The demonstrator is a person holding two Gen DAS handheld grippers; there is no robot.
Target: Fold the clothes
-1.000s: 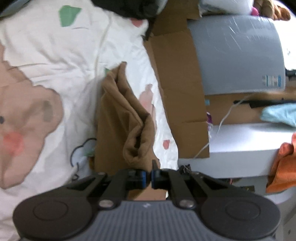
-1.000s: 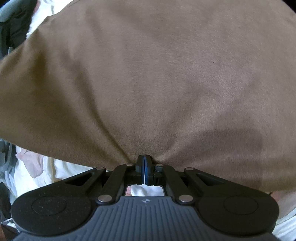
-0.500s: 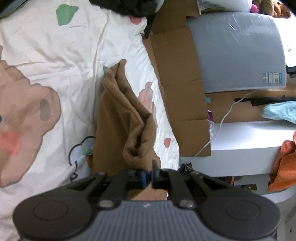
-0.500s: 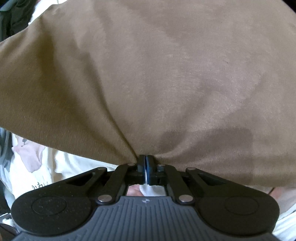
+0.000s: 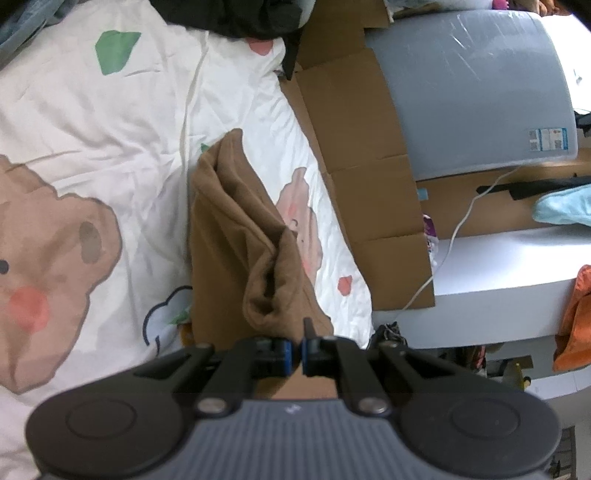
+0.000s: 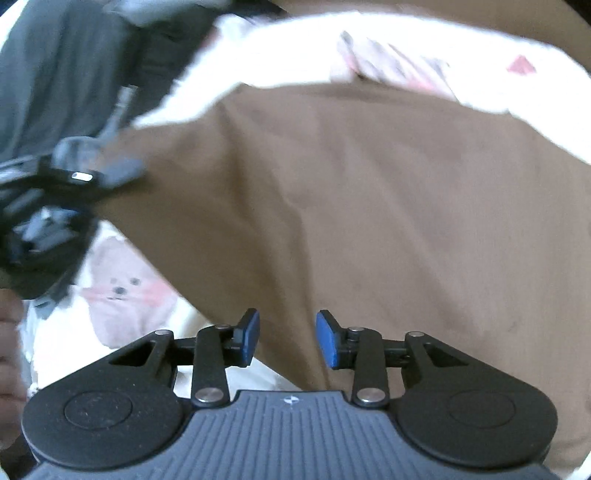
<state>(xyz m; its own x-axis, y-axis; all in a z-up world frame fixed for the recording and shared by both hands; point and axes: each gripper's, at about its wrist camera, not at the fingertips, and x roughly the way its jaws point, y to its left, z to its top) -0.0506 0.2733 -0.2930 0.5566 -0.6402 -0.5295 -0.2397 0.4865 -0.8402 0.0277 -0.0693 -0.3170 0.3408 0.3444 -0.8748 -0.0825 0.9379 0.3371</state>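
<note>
While the left hand-held gripper [image 5: 295,350] pinches the near end of the brown garment [image 5: 236,236], its blue pads nearly together on the cloth, the garment runs lengthwise away from it over the white cartoon-print bed sheet [image 5: 110,147], its far tip pointing toward the dark clothes [image 5: 229,16] at the top. Flattened cardboard [image 5: 362,155] lies just beside the bed. From the right wrist, the right hand-held gripper [image 6: 288,338] stands apart, clasping nothing, over the garment's broad brown panel.
</note>
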